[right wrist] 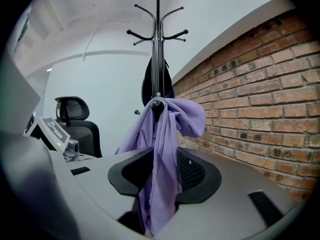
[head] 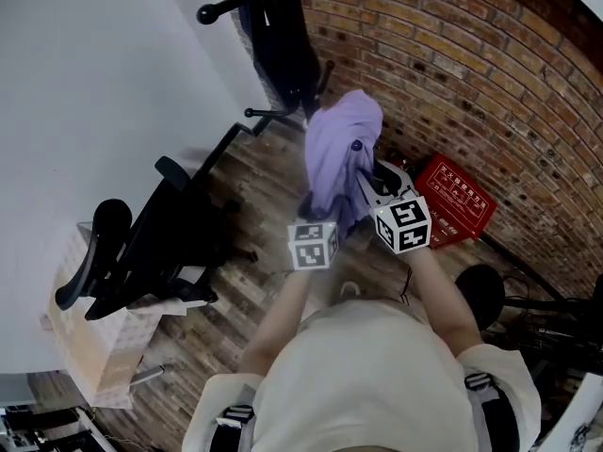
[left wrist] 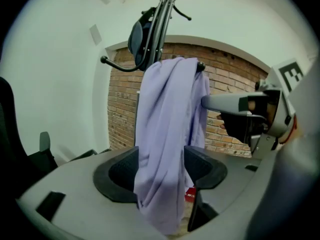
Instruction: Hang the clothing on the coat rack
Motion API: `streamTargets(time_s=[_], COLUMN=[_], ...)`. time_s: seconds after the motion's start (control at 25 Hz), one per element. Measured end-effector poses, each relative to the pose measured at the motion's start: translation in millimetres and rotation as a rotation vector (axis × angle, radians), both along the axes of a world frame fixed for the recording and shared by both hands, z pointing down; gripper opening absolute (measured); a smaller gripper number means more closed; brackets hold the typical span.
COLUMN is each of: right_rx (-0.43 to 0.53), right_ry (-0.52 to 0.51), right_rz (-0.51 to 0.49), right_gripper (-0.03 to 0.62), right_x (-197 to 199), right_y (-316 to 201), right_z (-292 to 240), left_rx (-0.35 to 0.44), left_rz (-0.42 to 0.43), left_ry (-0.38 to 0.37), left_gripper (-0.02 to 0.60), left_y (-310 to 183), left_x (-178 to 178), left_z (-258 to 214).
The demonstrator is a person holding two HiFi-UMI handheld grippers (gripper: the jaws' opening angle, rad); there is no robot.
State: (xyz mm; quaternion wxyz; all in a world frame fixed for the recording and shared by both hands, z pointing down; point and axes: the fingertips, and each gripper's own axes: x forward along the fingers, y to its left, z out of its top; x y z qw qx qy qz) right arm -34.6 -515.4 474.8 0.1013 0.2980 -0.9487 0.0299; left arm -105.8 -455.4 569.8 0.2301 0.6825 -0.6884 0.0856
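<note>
A purple garment point(head: 339, 153) is draped over a knobbed peg point(right wrist: 157, 104) of the black coat rack point(right wrist: 158, 34) and hangs down from it. In the left gripper view the garment point(left wrist: 165, 134) falls straight between the wide-apart jaws of my left gripper point(left wrist: 161, 171), and the pads do not clamp it. My right gripper point(right wrist: 162, 171) also stands open, with the garment's point(right wrist: 162, 149) lower folds hanging loosely between its pads. In the head view both grippers sit side by side just under the cloth, the left point(head: 316, 210) and the right point(head: 379, 185).
A dark bag point(head: 278, 36) hangs higher on the same rack. A black office chair point(head: 141, 243) and a cardboard box point(head: 89, 347) stand to the left by the white wall. A red case point(head: 457, 201) lies by the brick wall point(head: 490, 73) on the right.
</note>
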Motion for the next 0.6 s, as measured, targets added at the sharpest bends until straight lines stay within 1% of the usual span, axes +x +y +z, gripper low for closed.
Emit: streamTargets(time_s=[0.08,0.2,0.32,0.36,0.52,0.6], right_rx=[-0.009,-0.015,-0.018,-0.018,-0.011,-0.005], right_ry=[-0.011,-0.017,-0.028,-0.033,-0.051,-0.061], right_rz=[0.03,0.07,0.098,0.103,0.112,0.114], right_gripper=[0.121,0.121,0.121,0.121,0.121,0.12], right_x=[8.7,22.7,32.9,35.0,39.1,38.5], right_y=[3.3,11.3,26.2,32.9,64.7,83.2], right_z=[-2.7,-6.2,-10.8,-12.7,-20.9,-25.3], left_rx=[0.012,0.02,0.045,0.054,0.097,0.124], left_rz=[-0.013,-0.019,-0.023,-0.029,-0.052,-0.058], left_ry=[0.013,0.019,0.011,0.009,0.017,0.024], left_gripper=[0.268,0.27,0.27,0.264,0.196,0.173], left_y=[10.0,26.2,43.6,50.3,80.7,97.6], left_x=[-2.8,-4.3,-6.3,-7.7,-13.6,-16.7], left_z=[-5.2,-13.9,-26.6,-31.5,-51.6,-60.8])
